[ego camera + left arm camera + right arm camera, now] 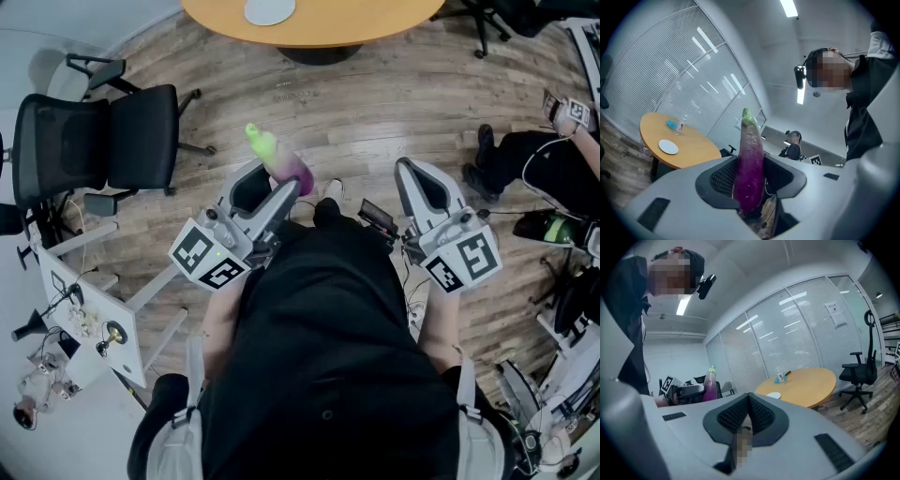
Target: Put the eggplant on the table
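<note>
A long purple eggplant [284, 165] with a green stem end sticks out of my left gripper [274, 186], which is shut on its lower part. In the left gripper view the eggplant [750, 161] stands upright between the two dark pads. My right gripper [419, 180] is held level beside it, with its jaws shut together and nothing between them [749, 401]. The round wooden table [323, 30] lies ahead, across the floor, with a white plate [269, 10] on it. From the right gripper view the eggplant [711, 385] shows off to the left.
A black office chair [98, 141] stands on the left beside a white stand [84, 309]. Another person [553, 169] sits at the right. The table [801, 384] also carries a small bottle [779, 376] and a blue item. A second chair [860, 373] stands right of it.
</note>
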`<act>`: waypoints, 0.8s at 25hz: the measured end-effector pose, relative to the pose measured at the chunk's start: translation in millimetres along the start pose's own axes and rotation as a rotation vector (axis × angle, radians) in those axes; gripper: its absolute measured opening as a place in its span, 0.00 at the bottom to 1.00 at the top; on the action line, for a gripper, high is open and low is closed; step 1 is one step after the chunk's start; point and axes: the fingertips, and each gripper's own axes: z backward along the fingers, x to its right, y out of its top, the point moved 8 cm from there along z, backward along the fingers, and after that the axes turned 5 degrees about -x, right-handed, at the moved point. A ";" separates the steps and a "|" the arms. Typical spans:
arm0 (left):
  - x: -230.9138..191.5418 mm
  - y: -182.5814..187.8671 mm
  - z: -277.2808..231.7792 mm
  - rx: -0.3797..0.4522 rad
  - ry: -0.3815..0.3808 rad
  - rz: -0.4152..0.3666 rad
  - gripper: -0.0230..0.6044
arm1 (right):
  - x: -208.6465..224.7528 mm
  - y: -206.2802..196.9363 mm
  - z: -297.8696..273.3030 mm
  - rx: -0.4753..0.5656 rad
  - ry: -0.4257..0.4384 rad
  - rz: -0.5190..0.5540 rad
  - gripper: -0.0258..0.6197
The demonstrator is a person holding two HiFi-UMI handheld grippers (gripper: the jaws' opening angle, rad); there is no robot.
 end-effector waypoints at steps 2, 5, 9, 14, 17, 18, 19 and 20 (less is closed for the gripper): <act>2.9 -1.6 -0.3 -0.005 0.003 -0.001 0.34 | 0.0 -0.8 3.0 0.001 -0.001 -0.003 0.07; 5.7 -3.8 -1.4 -0.004 0.003 0.002 0.34 | 1.1 -2.0 6.1 0.011 -0.006 -0.009 0.07; 12.4 -8.7 -6.8 -0.008 0.008 -0.003 0.34 | 5.5 -4.8 12.9 0.012 -0.009 -0.002 0.07; 15.3 -11.1 -7.5 -0.004 0.031 0.008 0.34 | 8.8 -9.9 16.2 -0.025 0.009 -0.015 0.07; 13.7 -11.0 -7.7 -0.009 0.043 0.018 0.34 | 10.1 -10.8 16.8 -0.039 0.008 -0.028 0.07; 13.7 -11.9 -7.3 -0.011 0.044 0.022 0.34 | 10.1 -12.1 17.5 -0.043 0.006 -0.032 0.07; 13.3 -12.7 -6.0 -0.014 0.046 0.025 0.34 | 9.0 -13.7 17.8 -0.045 0.003 -0.037 0.07; 11.6 -12.7 -3.5 -0.017 0.047 0.026 0.34 | 6.8 -15.4 16.5 -0.045 0.003 -0.043 0.07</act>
